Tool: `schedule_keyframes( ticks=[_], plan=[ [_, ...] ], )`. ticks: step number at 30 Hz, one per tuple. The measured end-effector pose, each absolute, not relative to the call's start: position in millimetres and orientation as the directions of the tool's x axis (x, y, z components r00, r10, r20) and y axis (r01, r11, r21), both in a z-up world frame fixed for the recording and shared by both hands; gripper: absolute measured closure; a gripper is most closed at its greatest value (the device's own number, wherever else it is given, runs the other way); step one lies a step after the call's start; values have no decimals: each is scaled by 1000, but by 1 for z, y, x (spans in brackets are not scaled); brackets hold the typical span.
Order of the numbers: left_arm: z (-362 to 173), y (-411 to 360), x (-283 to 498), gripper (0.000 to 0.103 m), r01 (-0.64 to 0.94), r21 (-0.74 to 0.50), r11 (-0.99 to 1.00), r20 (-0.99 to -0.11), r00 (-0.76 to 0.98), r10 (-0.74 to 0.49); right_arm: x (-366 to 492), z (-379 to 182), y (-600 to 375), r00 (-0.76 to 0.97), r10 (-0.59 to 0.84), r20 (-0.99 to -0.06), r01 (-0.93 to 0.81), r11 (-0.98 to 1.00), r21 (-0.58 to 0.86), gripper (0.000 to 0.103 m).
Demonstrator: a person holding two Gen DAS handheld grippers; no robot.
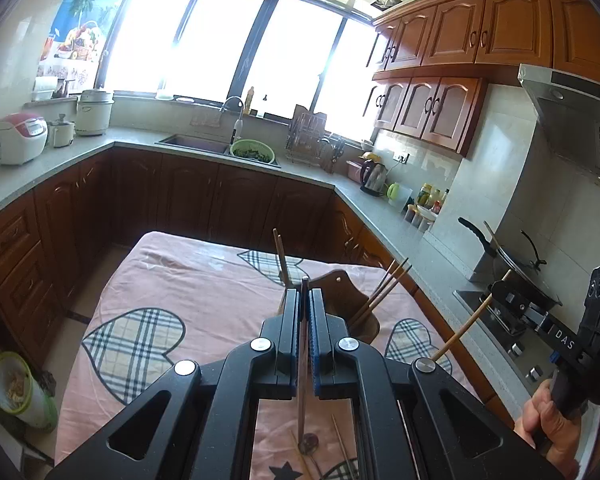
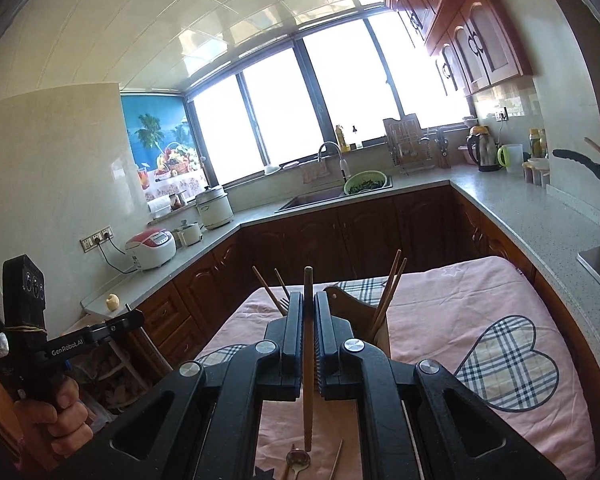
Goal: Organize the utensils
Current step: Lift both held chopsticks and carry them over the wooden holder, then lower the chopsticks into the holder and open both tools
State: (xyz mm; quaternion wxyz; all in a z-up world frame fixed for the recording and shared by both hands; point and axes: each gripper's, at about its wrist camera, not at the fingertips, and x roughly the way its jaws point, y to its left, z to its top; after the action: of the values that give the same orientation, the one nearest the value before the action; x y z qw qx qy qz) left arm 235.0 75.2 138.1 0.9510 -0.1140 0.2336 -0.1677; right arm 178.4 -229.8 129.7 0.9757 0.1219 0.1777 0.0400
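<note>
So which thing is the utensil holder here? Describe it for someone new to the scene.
Start at the pink table cover with plaid hearts. At its far right stands the dark brown wooden holder, chopsticks poking up from it: the only upright container on the cloth.

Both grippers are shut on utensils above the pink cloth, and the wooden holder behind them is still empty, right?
Not empty: the wooden holder already has chopsticks standing in it, as the right wrist view shows. Both the left gripper and right gripper are shut on utensils above the pink cloth.
</note>
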Motion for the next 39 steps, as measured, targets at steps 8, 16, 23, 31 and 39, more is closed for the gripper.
schedule_keyframes(
  ticks=[8, 16, 23, 31, 39],
  plan=[
    [144, 70, 277, 100, 247, -304, 920, -366, 861, -353, 206, 149, -239, 956, 77, -282, -9, 972, 234, 98],
    [141, 59, 325, 100, 233, -318, 919, -321, 886, -335, 235, 151, -262, 966, 25, -257, 41, 968, 249, 98],
    [125, 46, 363, 100, 214, -328, 920, -319, 892, -321, 260, 145, -280, 968, -6, -252, 74, 963, 259, 98],
    [84, 32, 393, 100, 186, -343, 921, -345, 887, -308, 283, 107, -287, 956, -7, -294, 93, 956, 279, 98],
    [47, 21, 431, 100, 156, -349, 924, -435, 846, -307, 300, 63, -285, 928, 21, -373, 101, 947, 304, 98]
  ],
)
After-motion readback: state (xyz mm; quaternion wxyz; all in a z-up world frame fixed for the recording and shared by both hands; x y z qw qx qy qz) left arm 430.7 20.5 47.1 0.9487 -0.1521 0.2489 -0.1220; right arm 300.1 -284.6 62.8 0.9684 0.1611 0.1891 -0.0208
